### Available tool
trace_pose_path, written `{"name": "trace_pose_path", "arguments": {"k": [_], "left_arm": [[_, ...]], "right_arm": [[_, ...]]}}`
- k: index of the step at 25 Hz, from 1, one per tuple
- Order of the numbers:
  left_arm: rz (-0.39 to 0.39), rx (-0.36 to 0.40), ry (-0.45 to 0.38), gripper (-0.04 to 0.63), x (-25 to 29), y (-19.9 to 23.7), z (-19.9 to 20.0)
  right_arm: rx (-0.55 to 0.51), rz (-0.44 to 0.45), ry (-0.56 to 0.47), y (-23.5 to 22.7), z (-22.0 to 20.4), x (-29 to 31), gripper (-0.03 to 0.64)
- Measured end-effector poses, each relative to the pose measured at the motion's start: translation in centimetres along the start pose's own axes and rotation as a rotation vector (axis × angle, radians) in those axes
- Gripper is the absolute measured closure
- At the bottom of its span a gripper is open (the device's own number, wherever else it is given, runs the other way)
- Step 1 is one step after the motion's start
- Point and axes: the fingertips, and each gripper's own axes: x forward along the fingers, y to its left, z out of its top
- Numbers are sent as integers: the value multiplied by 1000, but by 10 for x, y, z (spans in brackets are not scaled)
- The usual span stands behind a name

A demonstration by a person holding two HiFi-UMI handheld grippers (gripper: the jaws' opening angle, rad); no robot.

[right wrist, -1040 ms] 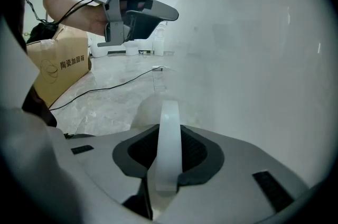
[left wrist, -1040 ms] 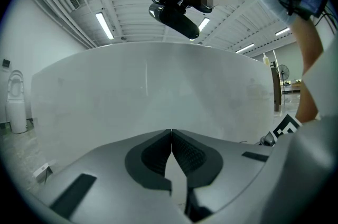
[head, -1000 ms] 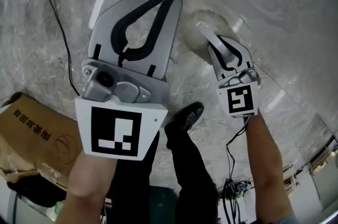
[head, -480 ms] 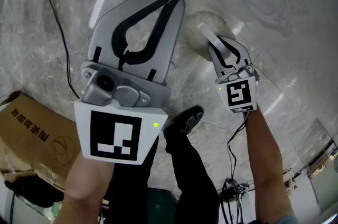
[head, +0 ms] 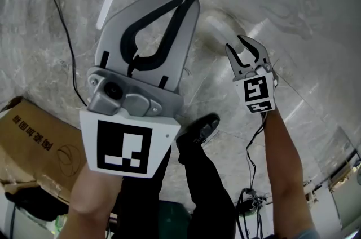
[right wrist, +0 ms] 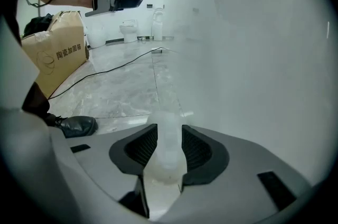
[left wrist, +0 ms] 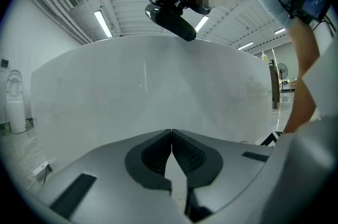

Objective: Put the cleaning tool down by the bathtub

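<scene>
Both fingers (right wrist: pixel 196 148) of the right gripper (right wrist: pixel 169 132) spread wide, having just opened further, flanking the cleaning tool (right wrist: pixel 167 157) with no visible clamp on it. Translucent white handle of that tool lying in the gap between them, reaching forward and down toward the marble floor (right wrist: pixel 121 93), just beside the pale wall of the bathtub (right wrist: pixel 253 48). Far end lost against that pale wall; contact with the floor not discernible. In the head view, same gripper pointing steeply down at the foot of the tub, marker cube (head: pixel 256 94) toward the camera, bare forearm (head: pixel 282 164) behind it.

Fingers of the left gripper (left wrist: pixel 170 136) closed tip to tip, nothing between them. Facing the broad curved side of the bathtub, which fills most of the left gripper view. Much larger than its counterpart in the head view, so nearer the camera.

Farther out:
- a black shoe (head: pixel 200 125) on the floor between the two arms
- a brown cardboard box (head: pixel 34 145) at the head view's lower left, also at the left of the right gripper view
- a thin black cable (head: pixel 63 35) trailing across the marble beyond the box
- a white toilet (right wrist: pixel 129 30) far off by the back wall
</scene>
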Motion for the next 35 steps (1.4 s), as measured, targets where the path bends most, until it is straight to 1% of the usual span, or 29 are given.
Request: {"name": "trace_pose_path", "arguments": {"k": [4,8,11,13,14,16,18,20,24,25,29,32,34,35], "left_arm": [[1,0,-7,578,-1,0,4],[0,-4,-15,578,-3,-1,16],[0,-10,-14,578,-8,-3,31],[7,-28,-5,578,-13,-5,42],[9,-37,1,578,-17,-7,48],[8,-48,9,578,-24,-12,64],[9,-49,-1,578,-30,-14,88],[6,-45,-19,578,-38,-16,117],[1,-48,-37,578,-54,-27,179],[4,-49,-47,578,-58,-30,196],[5,-45,-98,578,-71,-41,264],[6,-35,-150,578,-84,-41,315],[13,-34,-186,578,-90,-41,347],[17,-31,-201,578,-93,-43,361]], "right_arm": [[4,-9,-7,-1,2,-6,459],[13,-19,-34,1,19,-20,466],[36,-33,-79,3,45,-41,471],[48,-38,-121,4,68,-58,474],[45,-40,-147,5,80,-69,476],[5,-43,-215,5,109,-95,480],[-18,-59,-286,4,143,-125,487],[6,-92,-349,0,179,-161,496],[169,-168,-511,-12,249,-244,518],[191,-179,-543,-15,263,-265,523],[210,-237,-652,-27,315,-350,542],[215,-315,-737,-40,354,-410,567],[238,-370,-778,-52,371,-443,599],[250,-393,-789,-57,377,-458,601]]}}
